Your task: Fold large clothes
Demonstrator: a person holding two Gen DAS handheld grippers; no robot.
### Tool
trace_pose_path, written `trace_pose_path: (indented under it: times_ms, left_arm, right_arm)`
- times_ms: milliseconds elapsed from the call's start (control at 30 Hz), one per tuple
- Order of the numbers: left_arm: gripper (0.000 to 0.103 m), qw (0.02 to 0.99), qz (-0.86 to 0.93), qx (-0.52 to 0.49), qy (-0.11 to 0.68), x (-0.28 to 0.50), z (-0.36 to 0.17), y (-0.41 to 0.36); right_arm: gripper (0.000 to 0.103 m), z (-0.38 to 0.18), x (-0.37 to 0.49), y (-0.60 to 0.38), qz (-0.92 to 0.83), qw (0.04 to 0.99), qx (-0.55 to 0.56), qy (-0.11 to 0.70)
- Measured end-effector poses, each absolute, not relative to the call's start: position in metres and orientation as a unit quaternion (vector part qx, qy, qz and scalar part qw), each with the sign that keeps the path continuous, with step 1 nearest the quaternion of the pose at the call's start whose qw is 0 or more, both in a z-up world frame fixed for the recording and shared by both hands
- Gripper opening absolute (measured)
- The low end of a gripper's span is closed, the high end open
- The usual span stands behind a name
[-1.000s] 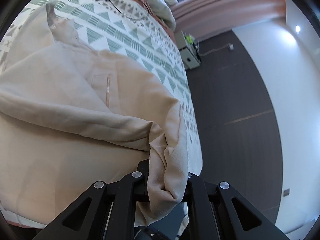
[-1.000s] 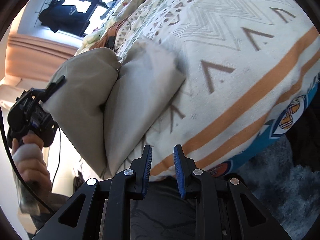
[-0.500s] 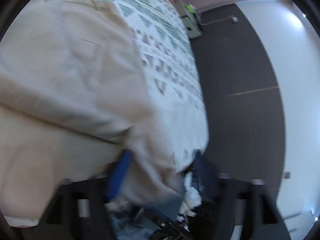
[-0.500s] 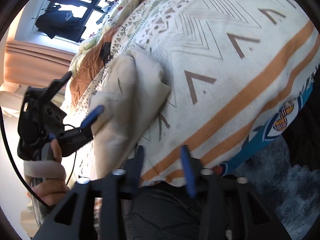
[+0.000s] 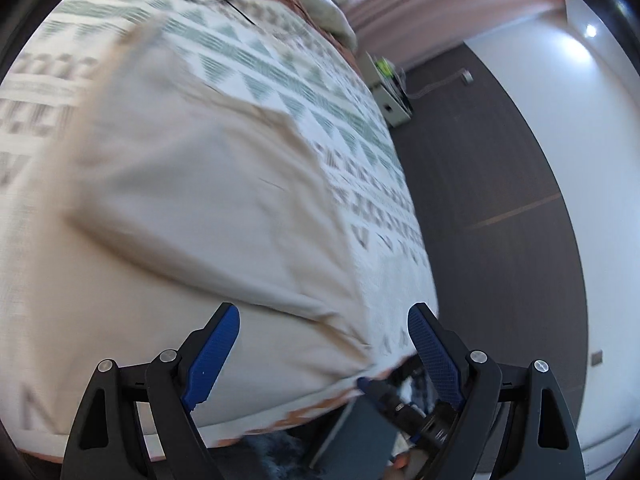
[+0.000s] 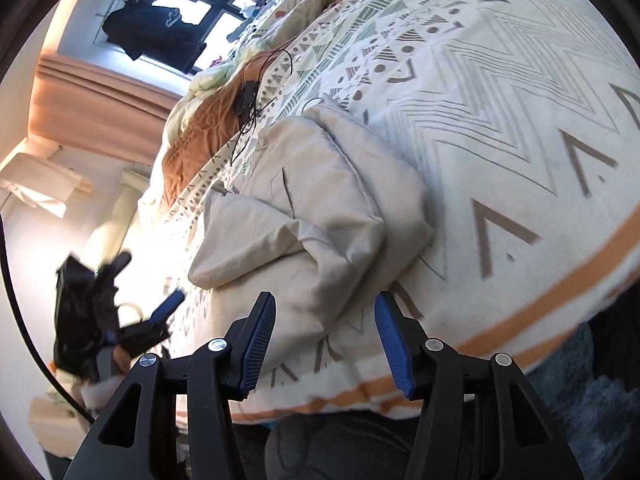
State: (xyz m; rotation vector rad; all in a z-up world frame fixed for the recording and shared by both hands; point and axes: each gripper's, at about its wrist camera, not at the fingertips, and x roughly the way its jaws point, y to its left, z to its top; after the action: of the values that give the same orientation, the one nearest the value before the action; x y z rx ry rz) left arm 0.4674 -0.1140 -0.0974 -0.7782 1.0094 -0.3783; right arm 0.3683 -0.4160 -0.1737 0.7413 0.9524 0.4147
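One beige garment (image 6: 320,216) lies folded on the patterned bedspread (image 6: 500,128). Two grippers, left gripper (image 5: 324,344) and right gripper (image 6: 326,340), have just been opening, nothing between their jaws. Dark floor (image 5: 492,184) right, curtain (image 6: 92,104) far

Left tool (image 5: 322,344): jaws wide apart, just opened, nothing gripped.
Right tool (image 6: 325,340): jaws parted, just opened, empty.

Bedroom: patterned bedspread (image 6: 500,92), curtains (image 6: 96,100).

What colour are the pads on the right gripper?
Blue pads, ridged; the right wrist view shows them best.
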Motion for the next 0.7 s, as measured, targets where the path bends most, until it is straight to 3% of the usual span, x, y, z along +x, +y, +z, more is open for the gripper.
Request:
trace_pose_path:
  times_ms: [200, 233, 267, 300, 400, 467, 700]
  left_arm:
    - [0.087, 0.815, -0.082, -0.361, 0.446, 0.421, -0.105, -0.026]
    - [0.087, 0.816, -0.066, -0.362, 0.445, 0.413, -0.11, -0.014]
    - [0.087, 0.817, -0.053, -0.363, 0.445, 0.406, -0.114, -0.004]
    - [0.086, 0.816, -0.042, -0.365, 0.445, 0.398, -0.119, 0.005]
    - [0.077, 0.807, -0.025, -0.375, 0.456, 0.381, -0.134, 0.026]
    - [0.063, 0.795, -0.025, -0.38, 0.472, 0.376, -0.147, 0.029]
    - [0.045, 0.771, -0.059, -0.388, 0.502, 0.381, -0.177, 0.007]
  right_arm:
    - [0.052, -0.174, 0.393, -0.392, 0.179, 0.82, 0.291, 0.46]
    - [0.042, -0.173, 0.395, -0.389, 0.177, 0.824, 0.283, 0.459]
    - [0.024, -0.172, 0.396, -0.386, 0.172, 0.829, 0.273, 0.458]
    - [0.016, -0.17, 0.397, -0.384, 0.167, 0.834, 0.263, 0.455]
    - [0.012, -0.166, 0.402, -0.385, 0.166, 0.841, 0.262, 0.444]
    - [0.01, -0.162, 0.404, -0.389, 0.165, 0.844, 0.268, 0.434]
    - [0.009, -0.153, 0.399, -0.406, 0.154, 0.853, 0.275, 0.416]
